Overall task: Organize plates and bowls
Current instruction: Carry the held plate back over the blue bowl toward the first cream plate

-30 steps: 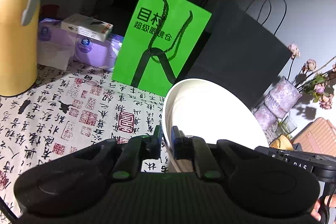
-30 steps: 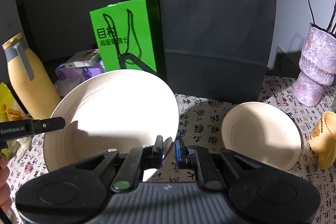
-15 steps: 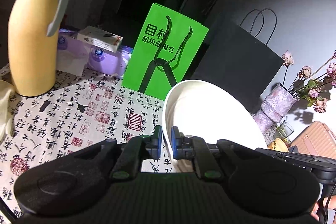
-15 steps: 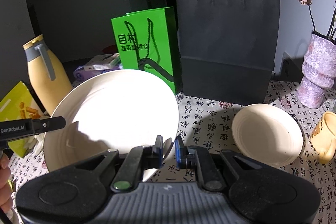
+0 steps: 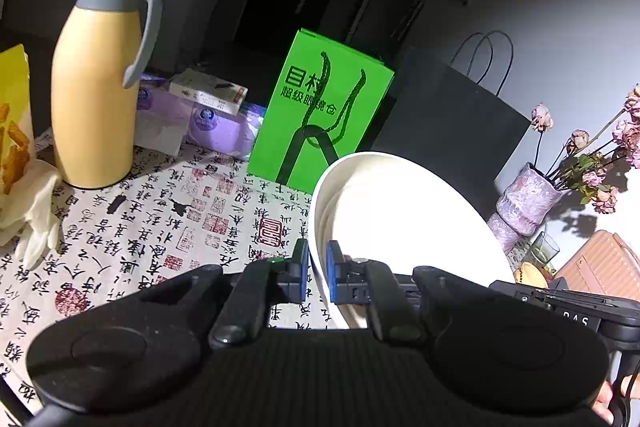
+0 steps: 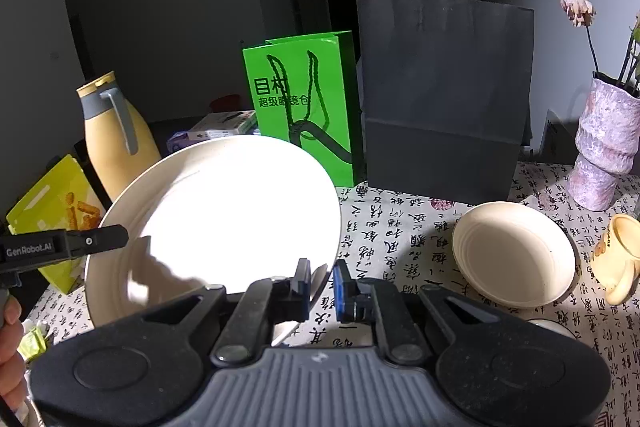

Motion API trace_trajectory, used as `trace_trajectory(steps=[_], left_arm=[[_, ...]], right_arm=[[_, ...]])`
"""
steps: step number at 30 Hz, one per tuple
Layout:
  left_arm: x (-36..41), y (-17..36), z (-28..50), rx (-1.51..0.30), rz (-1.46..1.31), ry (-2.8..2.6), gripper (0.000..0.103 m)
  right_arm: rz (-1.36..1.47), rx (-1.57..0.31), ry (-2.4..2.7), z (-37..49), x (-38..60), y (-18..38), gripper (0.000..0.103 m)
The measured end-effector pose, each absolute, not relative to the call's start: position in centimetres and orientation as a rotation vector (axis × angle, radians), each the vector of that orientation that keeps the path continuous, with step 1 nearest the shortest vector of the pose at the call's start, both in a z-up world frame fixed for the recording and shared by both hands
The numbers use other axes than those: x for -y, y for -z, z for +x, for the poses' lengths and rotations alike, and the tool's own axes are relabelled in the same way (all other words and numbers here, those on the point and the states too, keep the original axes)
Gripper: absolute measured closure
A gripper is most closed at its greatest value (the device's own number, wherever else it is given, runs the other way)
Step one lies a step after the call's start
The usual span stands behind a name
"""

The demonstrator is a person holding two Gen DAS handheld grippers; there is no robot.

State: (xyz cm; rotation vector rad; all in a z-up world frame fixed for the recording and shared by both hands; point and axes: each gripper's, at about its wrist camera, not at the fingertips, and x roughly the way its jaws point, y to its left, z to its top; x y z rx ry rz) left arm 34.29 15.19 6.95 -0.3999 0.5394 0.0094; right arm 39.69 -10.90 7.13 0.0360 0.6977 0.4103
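Plate (image 6: 224, 227), round, glossy cream ceramic with faint concentric ridges, hung tilted above the tablecloth (image 5: 132, 239), pinched at opposite rims. Clamped on one edge by the left gripper (image 5: 317, 271), blue pads narrow; gripped on the other by the right gripper (image 6: 321, 281), likewise nearly closed on the thin rim. Beside it rested a smaller matte cream bowl (image 6: 514, 255) on calligraphy-printed cloth. Behind stood a smooth yellow flask (image 5: 98, 99), a green paper bag (image 5: 320, 115) and a rough lilac vase (image 6: 604, 151).
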Motion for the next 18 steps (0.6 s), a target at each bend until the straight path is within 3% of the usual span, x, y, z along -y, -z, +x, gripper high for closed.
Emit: trace_trajectory(steps=[18], left_arm=[[-13.9,-9.1,27.5,-0.488,-0.368,-0.038,0.093]], right_arm=[[0.048,-0.66,-0.456,33.7,11.6,-8.7,0.092]])
